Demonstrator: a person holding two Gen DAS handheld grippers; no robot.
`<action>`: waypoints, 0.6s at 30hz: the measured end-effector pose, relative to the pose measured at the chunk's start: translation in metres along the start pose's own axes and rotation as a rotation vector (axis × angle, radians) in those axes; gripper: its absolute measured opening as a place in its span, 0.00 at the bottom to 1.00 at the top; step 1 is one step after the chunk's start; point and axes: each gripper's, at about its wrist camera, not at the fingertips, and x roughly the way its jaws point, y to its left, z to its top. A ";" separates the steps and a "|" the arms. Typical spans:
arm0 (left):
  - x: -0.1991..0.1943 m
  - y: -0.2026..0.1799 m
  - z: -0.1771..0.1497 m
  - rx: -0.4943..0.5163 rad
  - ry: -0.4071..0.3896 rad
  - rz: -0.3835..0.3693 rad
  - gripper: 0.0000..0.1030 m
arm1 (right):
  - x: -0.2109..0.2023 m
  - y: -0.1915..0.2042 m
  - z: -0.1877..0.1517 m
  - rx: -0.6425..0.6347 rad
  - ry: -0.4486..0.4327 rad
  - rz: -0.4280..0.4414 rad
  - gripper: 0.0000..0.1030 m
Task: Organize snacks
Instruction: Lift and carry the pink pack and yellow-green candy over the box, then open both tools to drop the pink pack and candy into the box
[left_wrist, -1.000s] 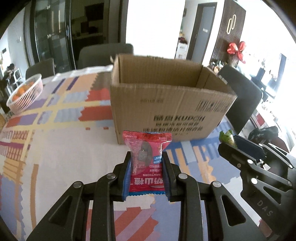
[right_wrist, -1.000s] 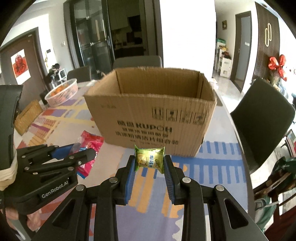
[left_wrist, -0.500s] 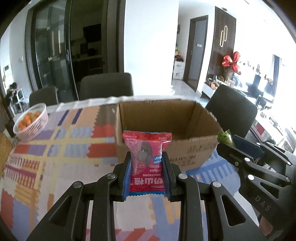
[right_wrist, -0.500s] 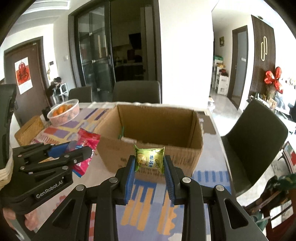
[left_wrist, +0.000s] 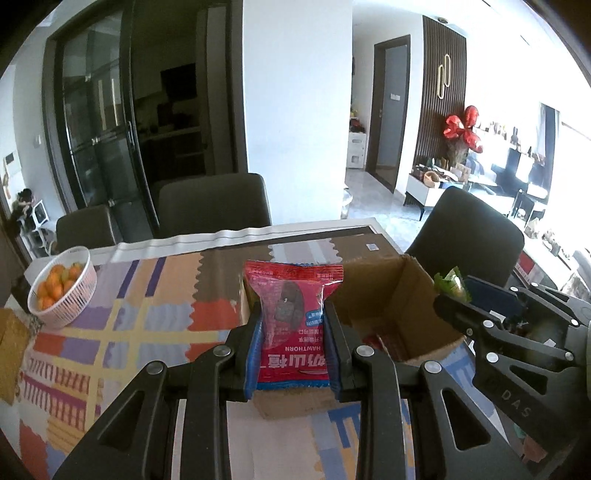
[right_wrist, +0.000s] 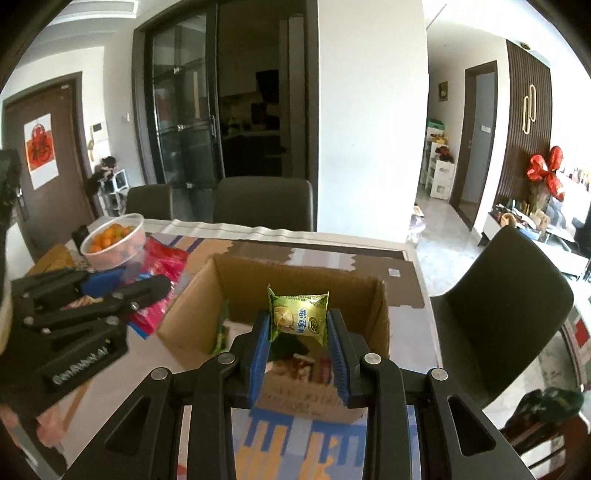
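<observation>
Left gripper (left_wrist: 293, 332) clamps a red hawthorn pack (left_wrist: 291, 325); right gripper (right_wrist: 298, 334) clamps a green snack packet (right_wrist: 298, 317) — both packs upright between the blue pads, held above the open cardboard box (right_wrist: 376, 325). Box sits on the patterned tablecloth (left_wrist: 147, 332), snacks already inside. White basket of oranges (left_wrist: 61, 291) far left, dark chairs (left_wrist: 214, 205) behind — nothing blocks the opening. Versus a second ago: both grippers higher, view now looks down into the box instead of at its printed front.

Both wrist views above carton (left_wrist: 402, 295)
</observation>
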 end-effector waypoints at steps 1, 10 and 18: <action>0.004 0.001 0.003 0.002 0.004 0.001 0.29 | 0.004 -0.001 0.002 -0.002 0.005 -0.001 0.30; 0.053 0.002 0.016 0.015 0.108 -0.018 0.29 | 0.042 -0.016 0.018 0.011 0.087 -0.001 0.30; 0.088 0.001 0.011 0.013 0.227 -0.038 0.33 | 0.069 -0.027 0.014 0.024 0.166 -0.015 0.31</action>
